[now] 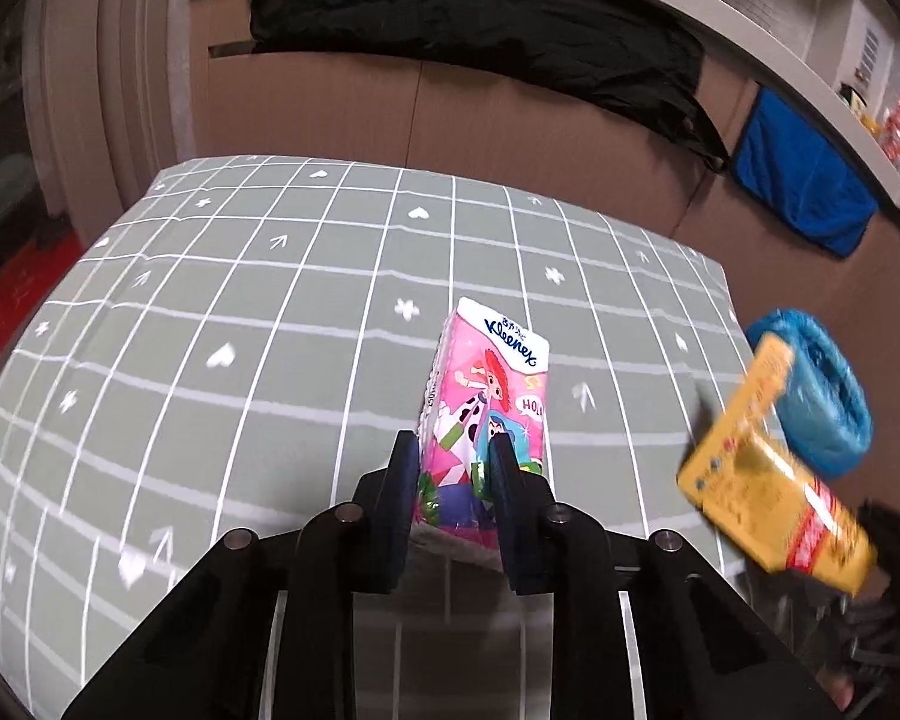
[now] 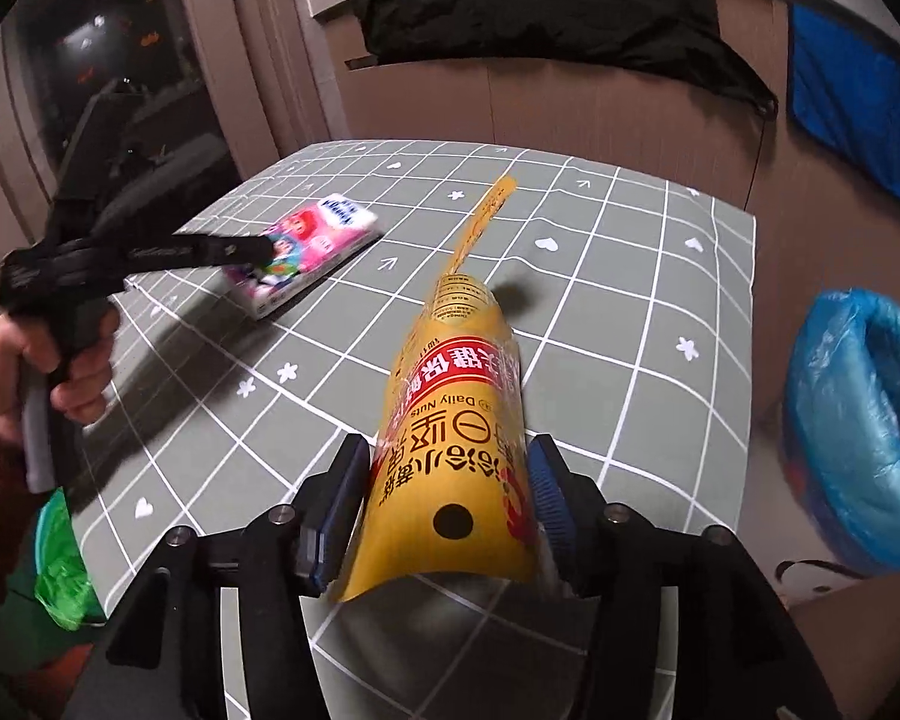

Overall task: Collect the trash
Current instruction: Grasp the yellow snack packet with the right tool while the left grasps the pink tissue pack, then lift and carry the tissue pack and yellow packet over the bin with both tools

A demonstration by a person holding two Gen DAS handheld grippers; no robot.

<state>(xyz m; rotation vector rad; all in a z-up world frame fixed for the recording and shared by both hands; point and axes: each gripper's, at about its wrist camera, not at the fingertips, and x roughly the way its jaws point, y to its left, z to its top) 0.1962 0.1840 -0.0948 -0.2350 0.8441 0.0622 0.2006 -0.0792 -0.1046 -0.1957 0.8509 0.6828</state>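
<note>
Our left claw (image 1: 453, 456) has its fingers clamped on the pink tissue pack (image 1: 486, 408), which lies on the grid-patterned bench (image 1: 240, 330). Our right claw (image 2: 450, 492) stands apart around the yellow nut packet (image 2: 456, 450), near the blue-lined bin (image 2: 864, 426).

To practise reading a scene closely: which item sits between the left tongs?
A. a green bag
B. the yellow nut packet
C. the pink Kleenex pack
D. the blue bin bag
C: the left tongs straddle the pink Kleenex pack on the grid-patterned table.
</note>
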